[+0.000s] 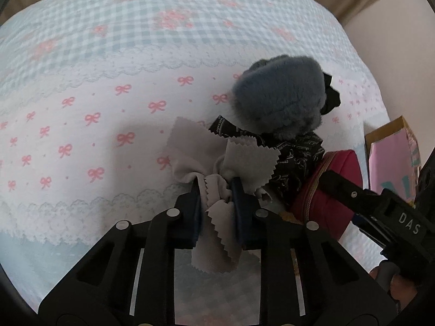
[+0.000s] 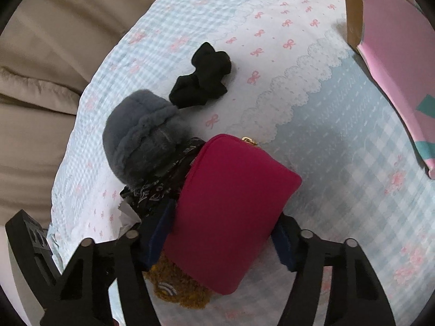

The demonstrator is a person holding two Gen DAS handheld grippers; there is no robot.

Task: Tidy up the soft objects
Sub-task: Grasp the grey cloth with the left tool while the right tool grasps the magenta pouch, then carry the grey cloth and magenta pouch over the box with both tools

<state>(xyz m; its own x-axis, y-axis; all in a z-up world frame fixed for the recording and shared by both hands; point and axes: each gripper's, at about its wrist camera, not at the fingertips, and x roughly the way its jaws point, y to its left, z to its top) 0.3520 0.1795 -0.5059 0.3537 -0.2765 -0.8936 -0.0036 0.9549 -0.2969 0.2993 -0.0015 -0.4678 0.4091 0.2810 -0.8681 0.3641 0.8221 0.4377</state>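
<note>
My left gripper is shut on a grey cloth with zigzag edges, bunched between the pads above the bedspread. Right of it lie a black patterned scarf and a fluffy grey-blue hat. My right gripper is shut on a magenta zip pouch, one pad on each side. A mustard fuzzy item lies under the pouch's near end. The hat, the scarf and a black crumpled sock lie beyond the pouch.
The pale blue and white bedspread with pink bows covers the bed. A pink cardboard box stands at the right; it also shows in the left wrist view. Beige fabric lies past the bedspread's left edge.
</note>
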